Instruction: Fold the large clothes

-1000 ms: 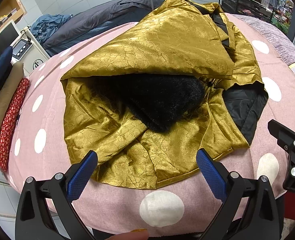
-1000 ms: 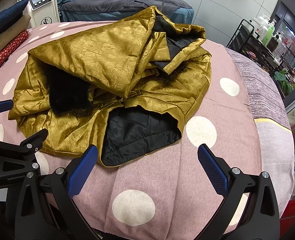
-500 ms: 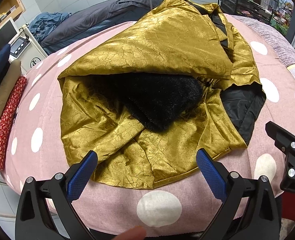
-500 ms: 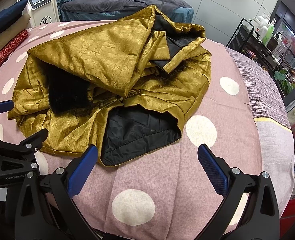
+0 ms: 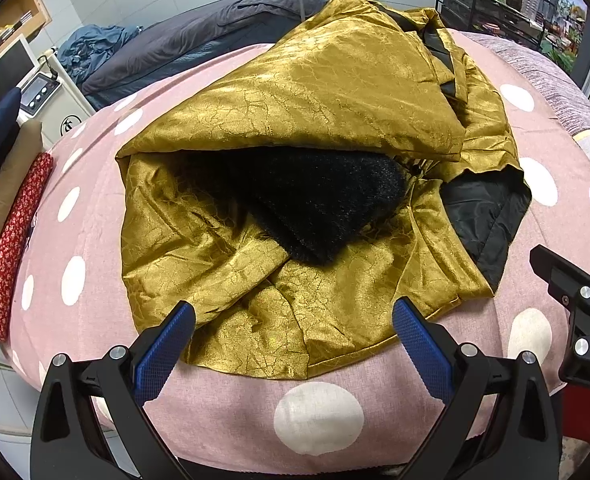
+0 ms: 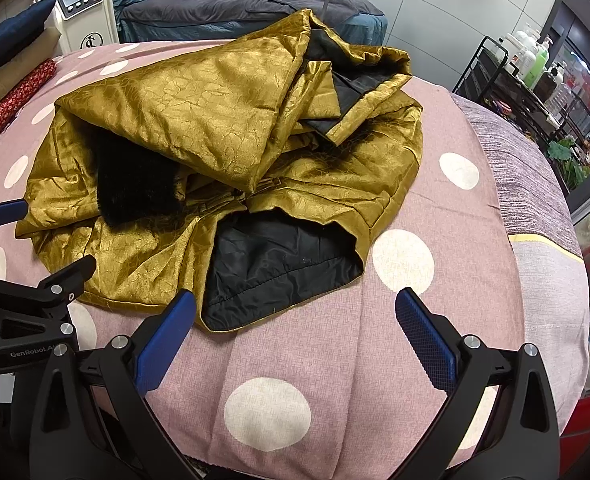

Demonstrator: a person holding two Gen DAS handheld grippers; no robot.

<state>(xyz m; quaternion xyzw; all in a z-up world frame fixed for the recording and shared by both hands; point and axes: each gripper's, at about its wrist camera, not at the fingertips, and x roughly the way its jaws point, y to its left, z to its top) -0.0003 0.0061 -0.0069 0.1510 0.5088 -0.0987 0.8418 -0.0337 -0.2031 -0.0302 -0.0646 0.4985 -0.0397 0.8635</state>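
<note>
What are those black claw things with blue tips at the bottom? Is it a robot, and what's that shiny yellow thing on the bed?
No robot here: a person holds two grabbing tools, one in each hand. Each tool carries a camera that looks out along its own jaws, so there are two pictures. One shows the left gripper, the other the right gripper. Both have their jaws wide open and hold nothing. The shiny thing is a crumpled gold satin coat with black lining and black fur trim. It lies on a pink bedspread with white dots, waiting to be folded.
</note>
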